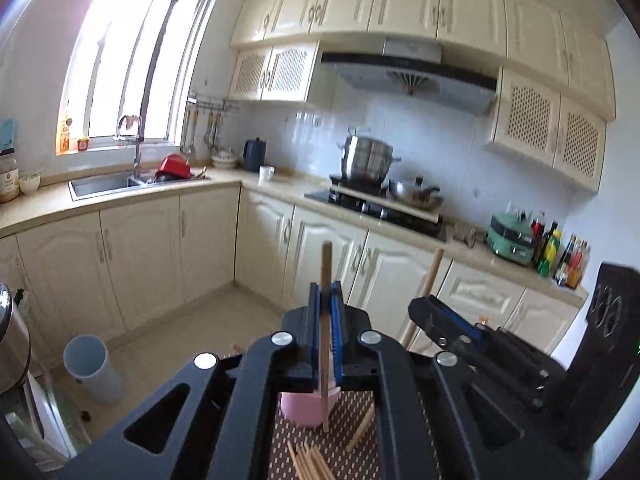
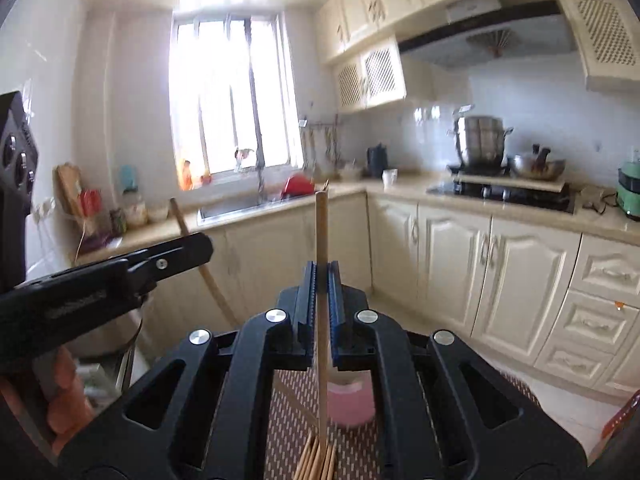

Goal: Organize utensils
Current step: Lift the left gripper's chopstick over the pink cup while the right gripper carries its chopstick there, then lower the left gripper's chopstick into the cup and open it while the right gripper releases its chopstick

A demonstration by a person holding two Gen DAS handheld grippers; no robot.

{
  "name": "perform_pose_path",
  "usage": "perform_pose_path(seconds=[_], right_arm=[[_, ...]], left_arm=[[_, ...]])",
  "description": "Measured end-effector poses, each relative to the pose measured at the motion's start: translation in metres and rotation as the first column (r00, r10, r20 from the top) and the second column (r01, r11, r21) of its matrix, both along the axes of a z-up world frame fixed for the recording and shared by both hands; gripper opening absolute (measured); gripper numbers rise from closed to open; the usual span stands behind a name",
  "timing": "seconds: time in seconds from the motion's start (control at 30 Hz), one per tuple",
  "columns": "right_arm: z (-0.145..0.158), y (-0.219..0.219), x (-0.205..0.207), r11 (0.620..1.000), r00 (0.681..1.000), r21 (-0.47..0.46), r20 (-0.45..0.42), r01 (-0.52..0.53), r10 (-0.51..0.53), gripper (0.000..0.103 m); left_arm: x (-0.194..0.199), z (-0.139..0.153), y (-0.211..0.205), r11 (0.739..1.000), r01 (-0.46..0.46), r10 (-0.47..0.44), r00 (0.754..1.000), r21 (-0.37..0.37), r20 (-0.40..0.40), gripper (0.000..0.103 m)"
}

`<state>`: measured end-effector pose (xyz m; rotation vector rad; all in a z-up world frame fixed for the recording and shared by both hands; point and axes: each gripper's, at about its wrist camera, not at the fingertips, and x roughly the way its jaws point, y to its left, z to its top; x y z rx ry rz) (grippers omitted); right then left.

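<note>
1. We hold one wooden chopstick (image 1: 326, 320) upright, pinched in the left gripper (image 1: 325, 304), fingers narrow around it.
2. We hold a second chopstick (image 2: 321, 280) the same way in the right gripper (image 2: 321, 284), clamped tight, raised above the mat.
3. Loose chopsticks (image 1: 310, 462) lie piled on the patterned mat (image 1: 352, 412); the pink cup (image 1: 300, 408) stands just beyond them.
4. Risk: thin round sticks could swivel or slip between the pads.
5. Risk: both grippers sit close together, so they could collide over the cup, or a stick tip could tip it.
</note>
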<state>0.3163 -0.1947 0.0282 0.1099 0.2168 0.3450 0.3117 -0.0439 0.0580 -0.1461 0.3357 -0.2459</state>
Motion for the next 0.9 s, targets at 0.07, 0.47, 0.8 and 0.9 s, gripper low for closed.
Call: perform_pose_path(seconds=[0.07,0.47,0.8,0.9], right_arm=[[0.002,0.001,0.009,1.0,0.999,0.024,0.04,0.02,-0.021,0.006],[-0.007,0.0,0.042,0.994,0.985,0.041,0.136,0.102,-0.107,0.006],[-0.035,0.0,0.058,0.997,0.997,0.016,0.027,0.078,-0.078,0.006],[-0.037,0.0,0.057,0.998,0.998,0.007,0.004,0.062,-0.062,0.007]], left_arm=[[0.005,0.007,0.001,1.0,-0.005,0.005,1.0,-0.012,0.021,0.006],[0.041,0.001,0.005,0.998,-0.048,0.049,0.998,-0.031,0.033,0.006],[0.06,-0.032,-0.01,1.0,-0.005,0.007,0.998,0.031,-0.058,0.006],[0.063,-0.037,-0.01,0.999,0.001,0.003,0.997,0.042,-0.082,0.006]])
